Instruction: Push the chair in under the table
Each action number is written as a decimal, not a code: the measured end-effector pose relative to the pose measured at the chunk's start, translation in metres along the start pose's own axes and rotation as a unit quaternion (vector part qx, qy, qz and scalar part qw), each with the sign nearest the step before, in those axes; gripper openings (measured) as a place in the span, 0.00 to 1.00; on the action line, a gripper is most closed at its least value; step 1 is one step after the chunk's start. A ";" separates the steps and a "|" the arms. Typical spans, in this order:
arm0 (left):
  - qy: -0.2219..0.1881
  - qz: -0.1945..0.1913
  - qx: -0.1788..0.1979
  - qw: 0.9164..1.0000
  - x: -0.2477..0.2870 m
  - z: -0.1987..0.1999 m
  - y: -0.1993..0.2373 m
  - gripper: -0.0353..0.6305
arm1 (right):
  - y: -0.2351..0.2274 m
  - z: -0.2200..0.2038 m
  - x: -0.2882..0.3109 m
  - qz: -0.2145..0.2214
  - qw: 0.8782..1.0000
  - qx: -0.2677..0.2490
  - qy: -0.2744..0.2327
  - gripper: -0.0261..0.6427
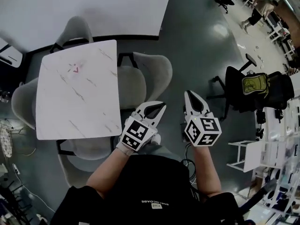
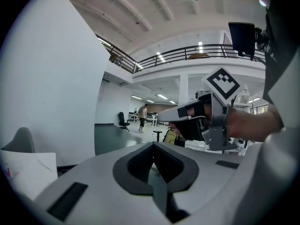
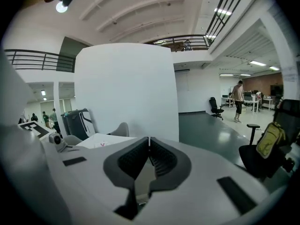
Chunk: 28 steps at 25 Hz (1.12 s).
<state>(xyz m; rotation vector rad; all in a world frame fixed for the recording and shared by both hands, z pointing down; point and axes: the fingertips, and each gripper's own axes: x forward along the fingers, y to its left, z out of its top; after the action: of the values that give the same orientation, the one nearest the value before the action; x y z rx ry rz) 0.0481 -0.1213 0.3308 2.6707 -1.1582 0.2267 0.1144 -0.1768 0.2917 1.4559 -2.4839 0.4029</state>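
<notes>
Now both grippers closed, empty

Jaws pressed tip to tip on nothing, the left gripper and right gripper hang side by side. Just beyond them, the grey chair stands drawn up against the white table.

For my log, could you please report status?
Left gripper and right gripper shut, empty. Pale grey shell chair close against white marble-patterned square table. Nothing blocking.
</notes>
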 end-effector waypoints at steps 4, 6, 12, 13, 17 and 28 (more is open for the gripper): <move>-0.008 -0.034 -0.008 0.999 0.000 0.015 -0.024 0.06 | -0.005 -0.005 -0.037 -0.014 1.000 0.017 -0.014 0.07; -0.017 -0.043 -0.015 0.999 0.000 0.022 -0.034 0.06 | -0.009 -0.010 -0.053 -0.020 0.999 0.029 -0.020 0.07; -0.034 -0.093 -0.030 0.995 0.007 0.040 -0.065 0.06 | -0.019 -0.026 -0.091 -0.034 0.997 0.056 -0.039 0.07; -0.034 -0.099 -0.033 0.994 0.007 0.040 -0.069 0.06 | -0.018 -0.030 -0.096 -0.035 0.997 0.058 -0.041 0.07; -0.024 -0.115 -0.033 0.993 0.006 0.036 -0.079 0.06 | -0.019 -0.038 -0.113 -0.041 0.996 0.052 -0.053 0.07; -0.010 -0.129 -0.018 0.991 0.008 0.035 -0.085 0.06 | -0.032 -0.048 -0.140 -0.084 0.992 0.060 -0.070 0.07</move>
<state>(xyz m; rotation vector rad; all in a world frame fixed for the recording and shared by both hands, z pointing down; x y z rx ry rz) 0.1176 -0.0797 0.2867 2.7590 -0.8025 0.1335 0.2120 -0.0615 0.2936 1.7836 -2.4547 0.4388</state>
